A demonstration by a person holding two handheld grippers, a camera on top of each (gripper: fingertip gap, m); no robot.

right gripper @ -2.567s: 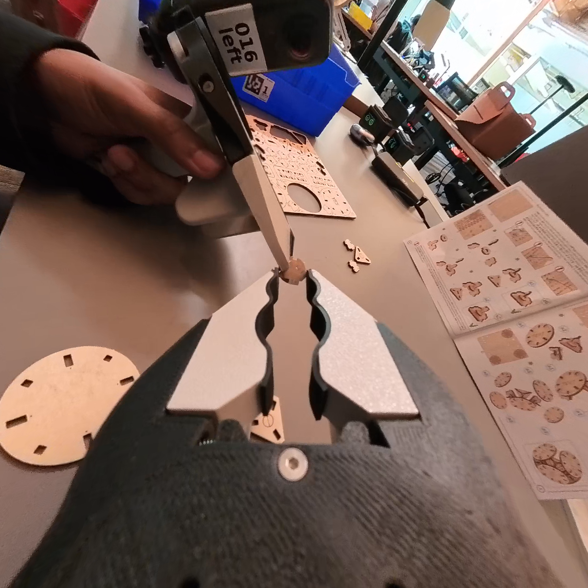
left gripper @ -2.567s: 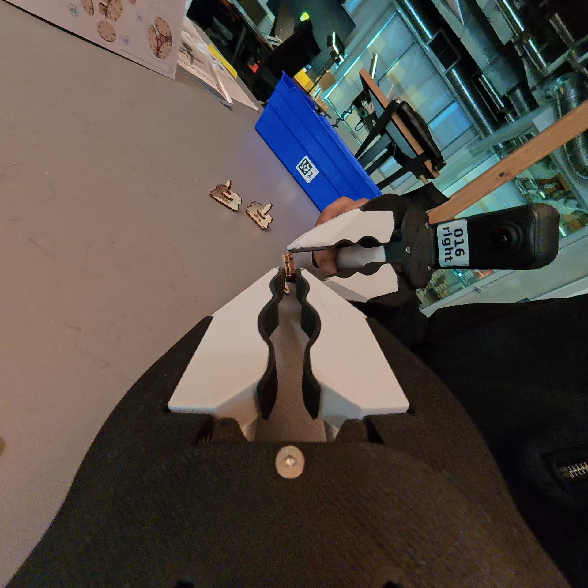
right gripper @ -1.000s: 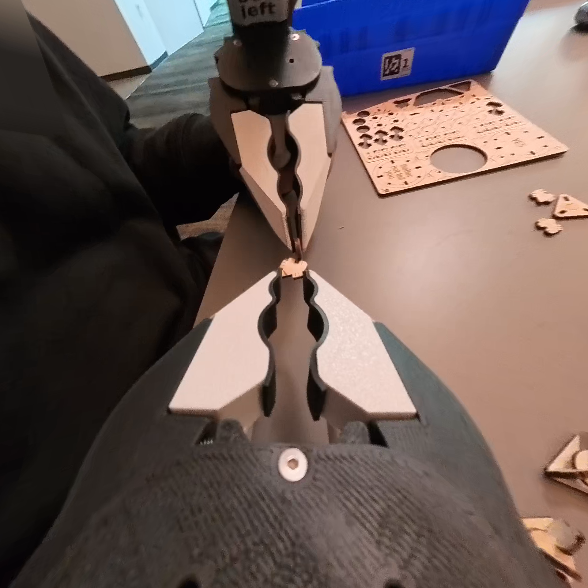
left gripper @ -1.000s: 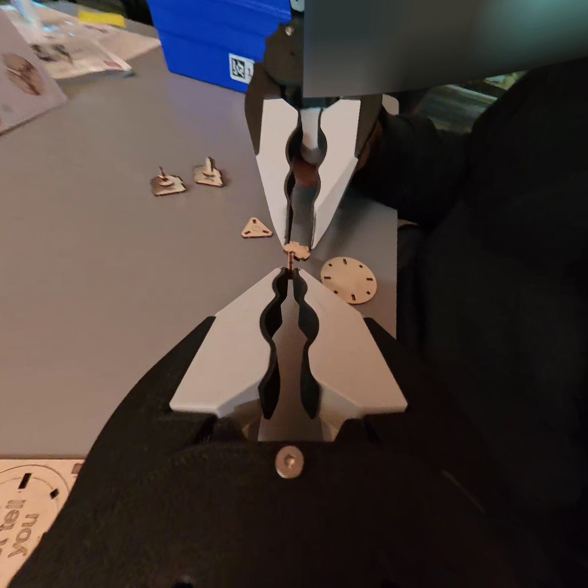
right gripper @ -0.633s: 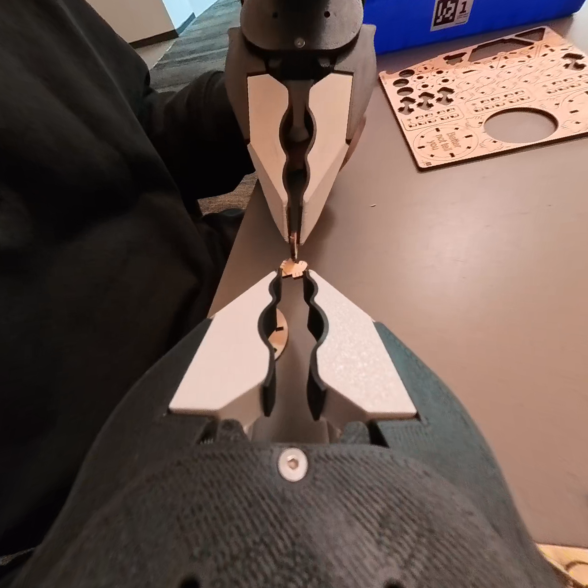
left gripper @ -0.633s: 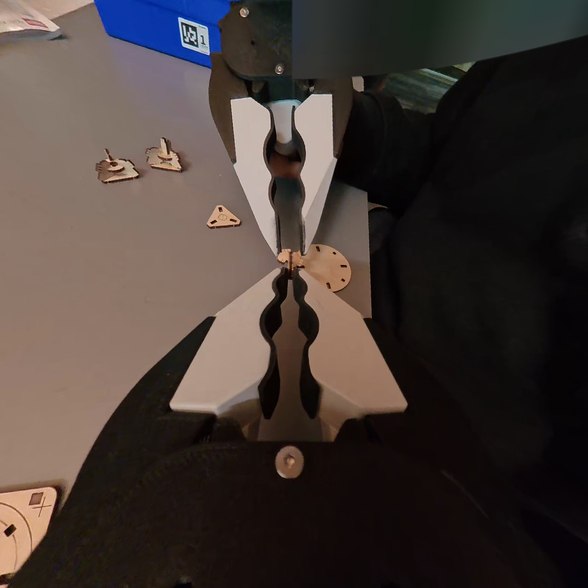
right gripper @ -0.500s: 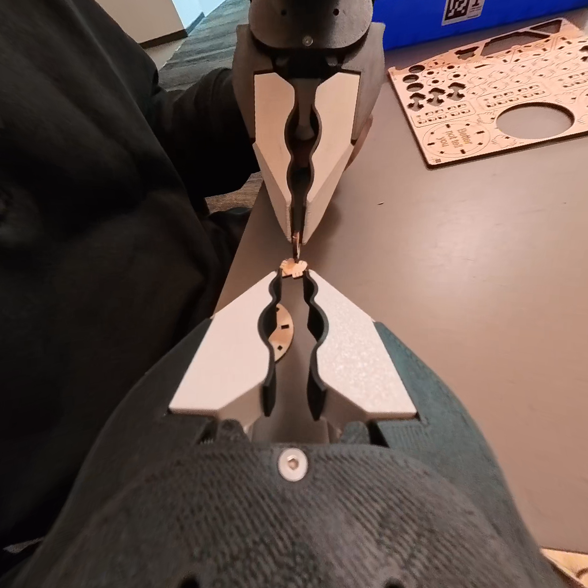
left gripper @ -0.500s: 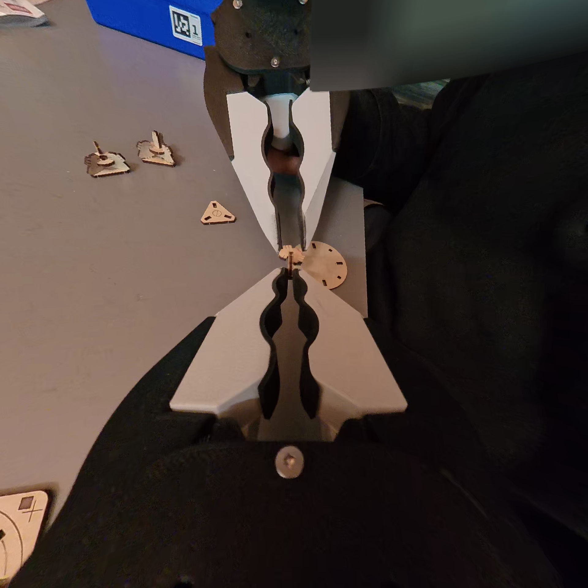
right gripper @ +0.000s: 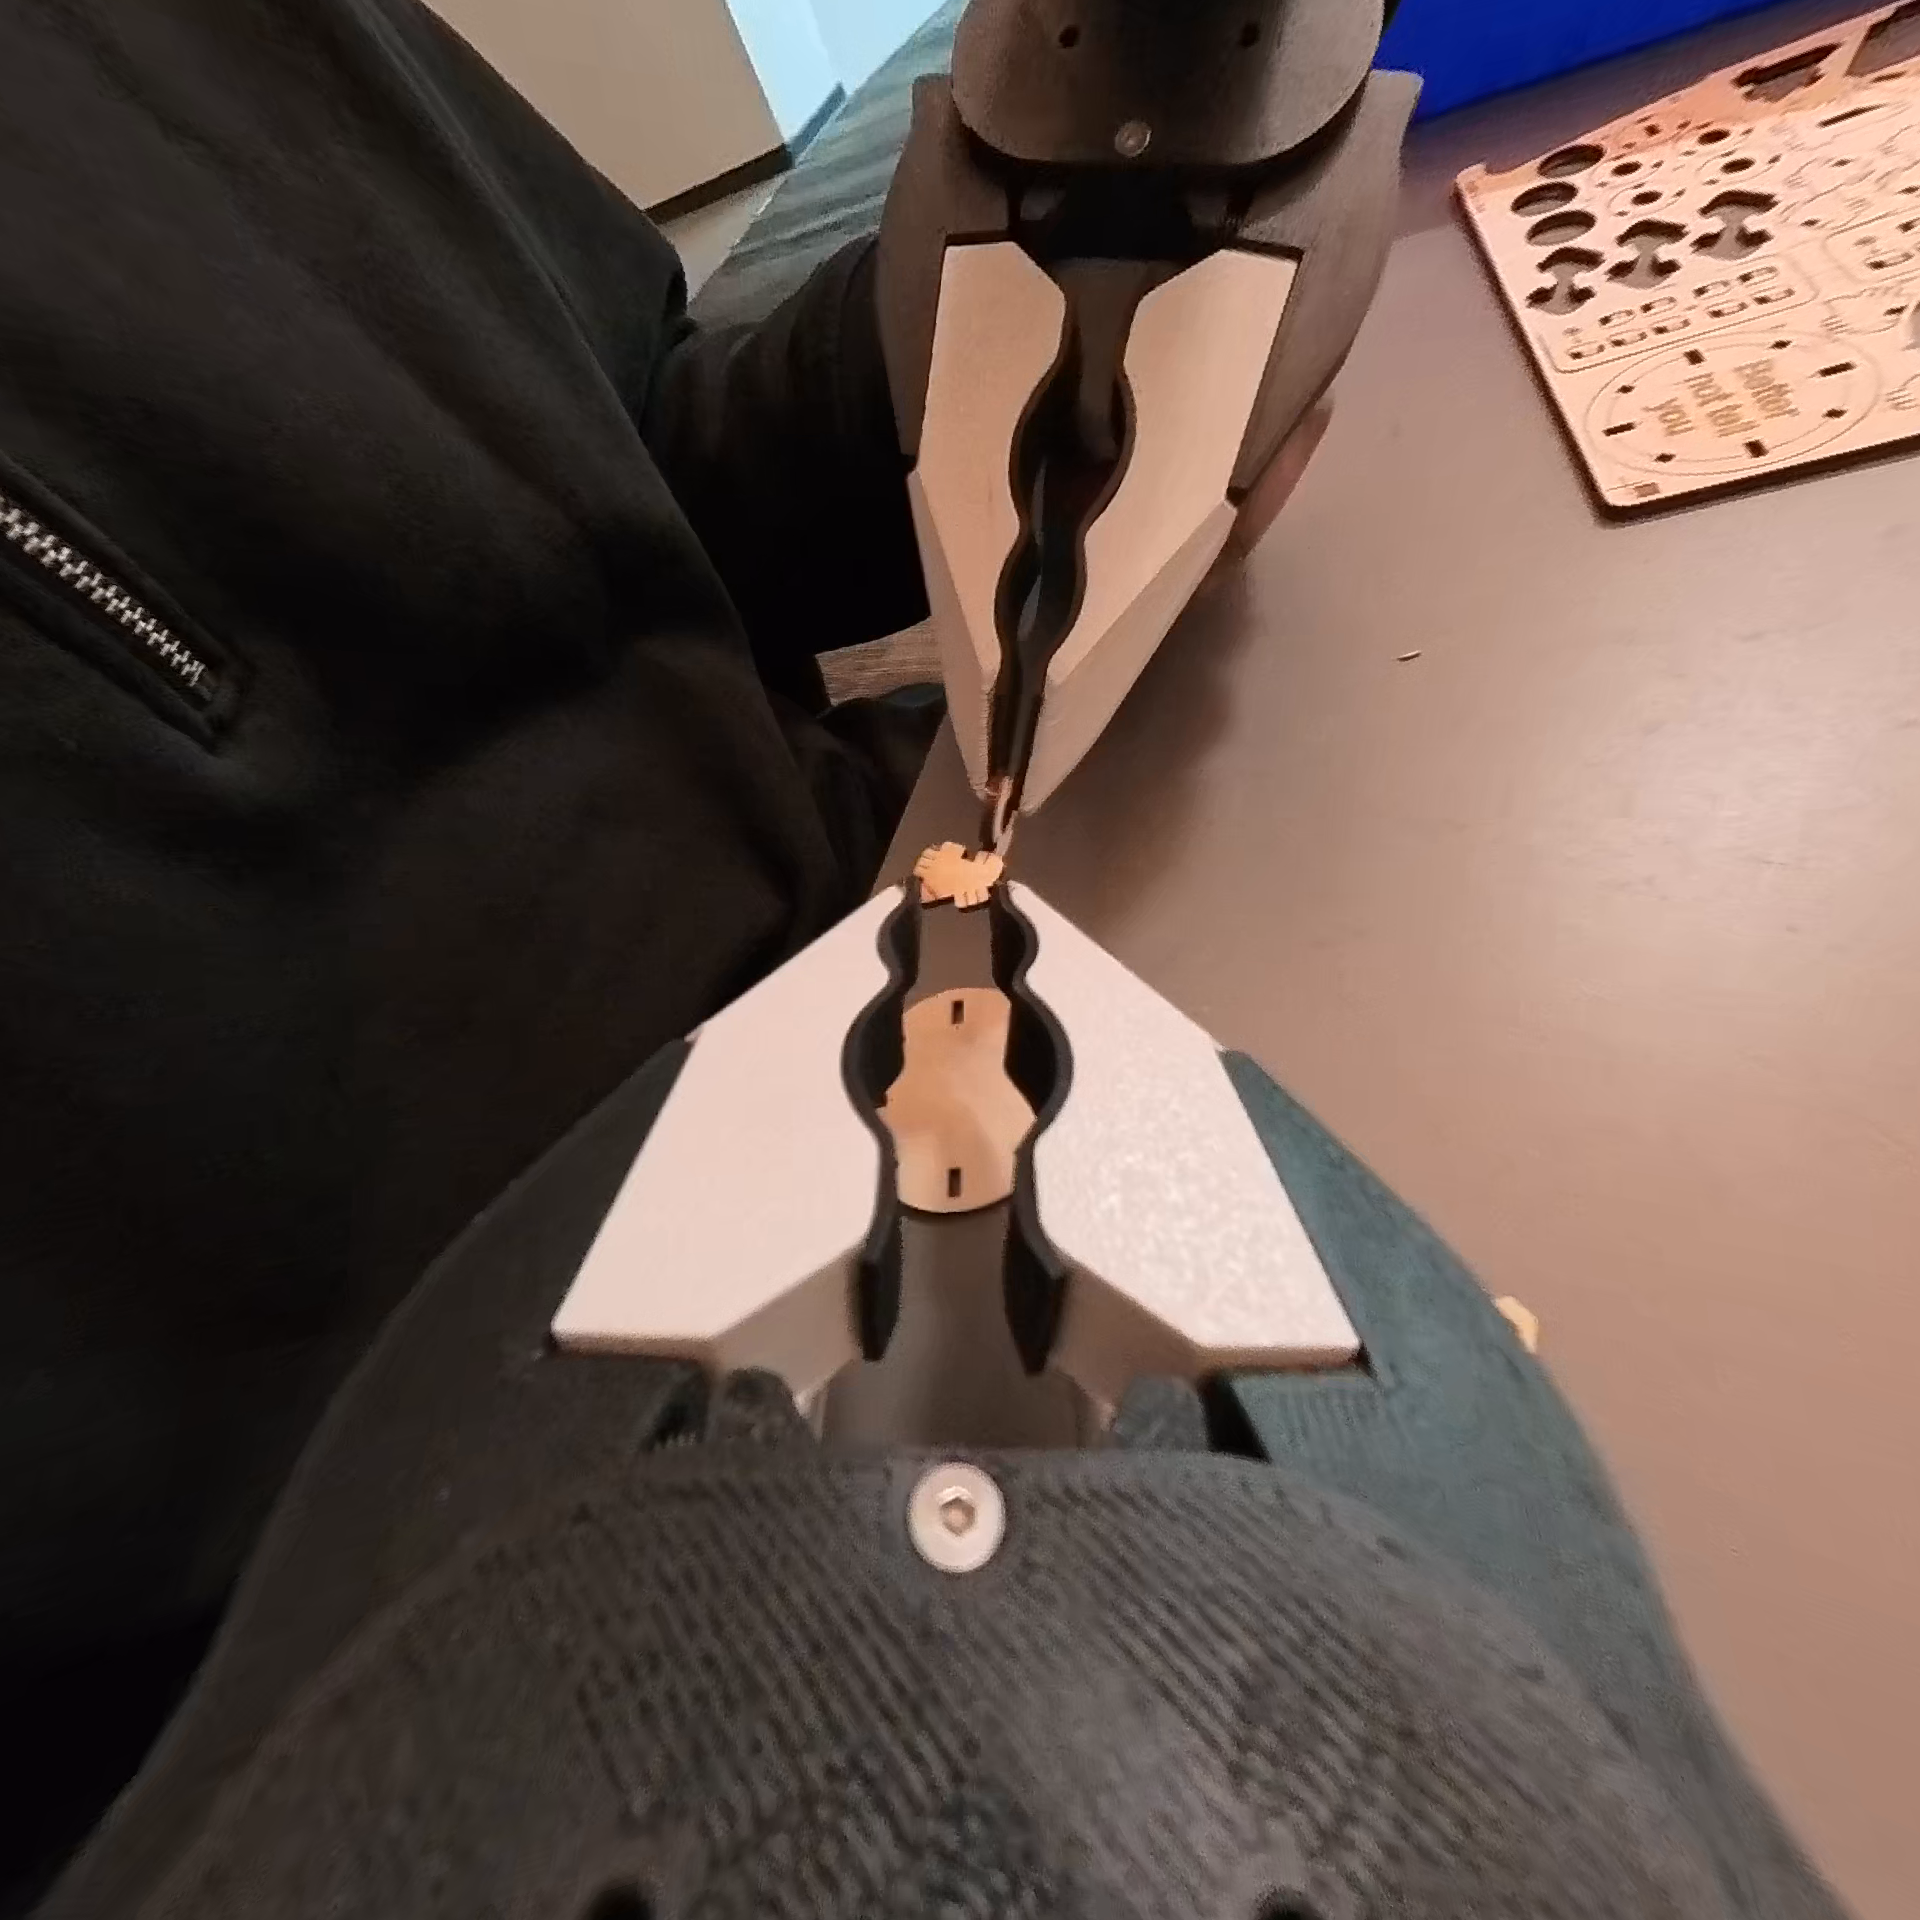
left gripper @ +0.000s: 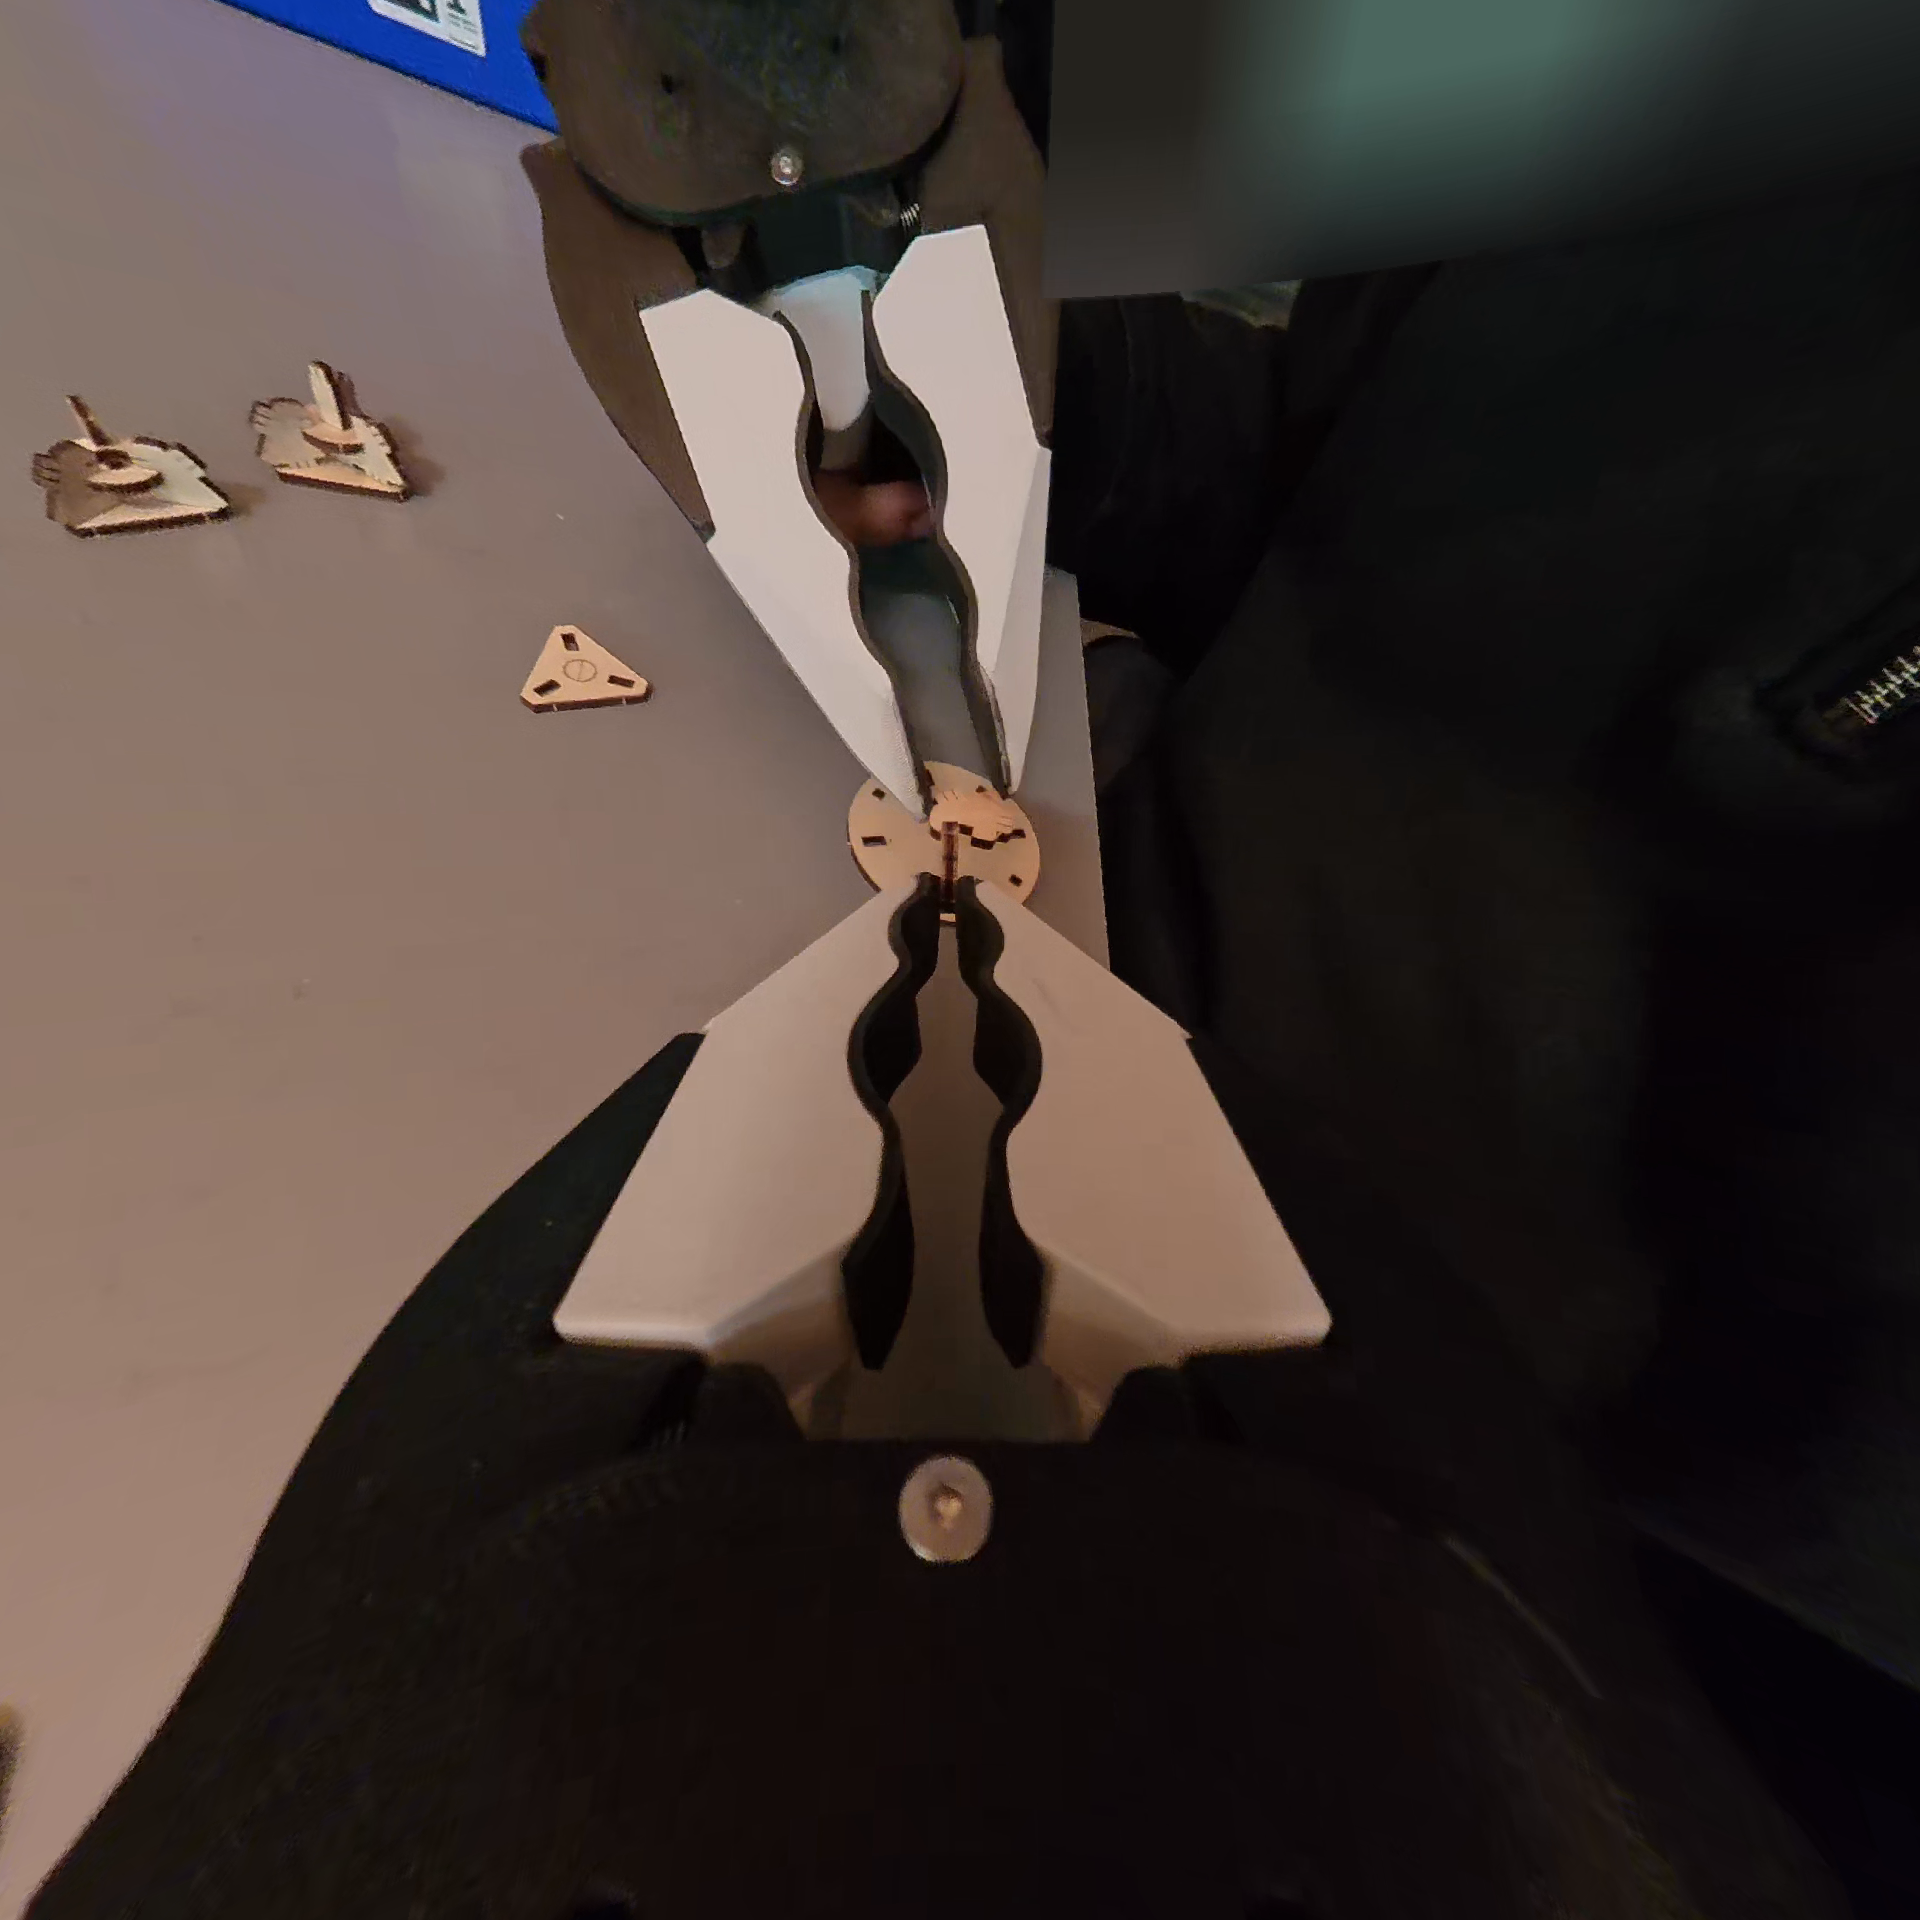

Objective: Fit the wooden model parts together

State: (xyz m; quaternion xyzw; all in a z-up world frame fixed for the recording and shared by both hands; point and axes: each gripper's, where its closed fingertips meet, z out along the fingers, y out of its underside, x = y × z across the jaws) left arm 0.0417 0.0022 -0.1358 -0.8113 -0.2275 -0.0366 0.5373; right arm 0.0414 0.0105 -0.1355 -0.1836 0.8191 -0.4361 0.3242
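Triangular wooden piece (left gripper: pixel 584 686) shows only in left wrist view.

**Grey table, office-type room behind**

Big flat grey table (left gripper: pixel 260 935) fills most of both views; surface matte w/ faint scuffs, looks warmer brown-grey in right wrist view (right gripper: pixel 1558 935). Table edge runs near the middle. Beyond the edge, a strip of dark striped carpet floor (right gripper: pixel 821 114) and a pale wall (right gripper: pixel 623 83) w/ dark skirting at the bottom. Light soft, dimmer in left wrist view.
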